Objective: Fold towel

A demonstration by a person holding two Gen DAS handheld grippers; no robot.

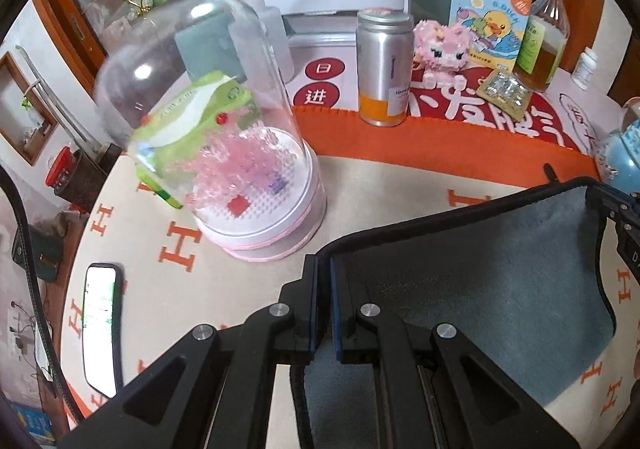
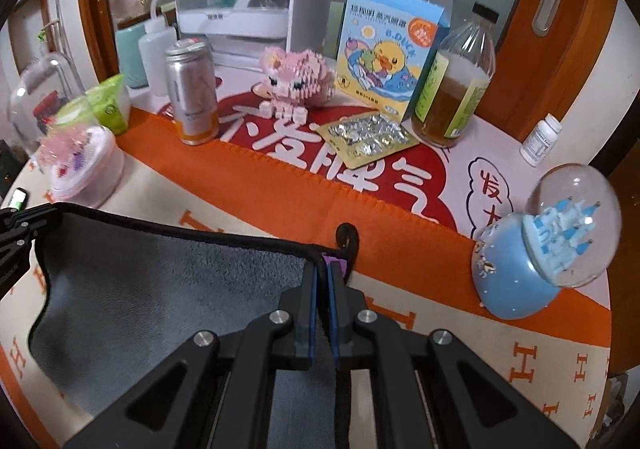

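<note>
my left gripper (image 1: 323,269) clenched on towel (image 1: 480,289) corner; right gripper (image 2: 322,273) clenched on other corner. edge lifted off bench (image 2: 400,177); fold just begun, no crease yet.

Both wrist cameras look forward and down from close above the table, sharing the grey black-edged towel (image 1: 480,281) (image 2: 160,269) and silver-and-orange can (image 1: 384,65) (image 2: 194,93).

Grey towel (image 1: 492,289) with a dark stitched border and plush nap, lifted off the cream cloth with orange H marks (image 1: 180,245). Its far edge is stretched taut between 2 raised corners, 1 at the left and 1 at the right. A small black hanging loop (image 2: 347,235) stands up at the right corner. The near part sags down toward the cloth.
</note>
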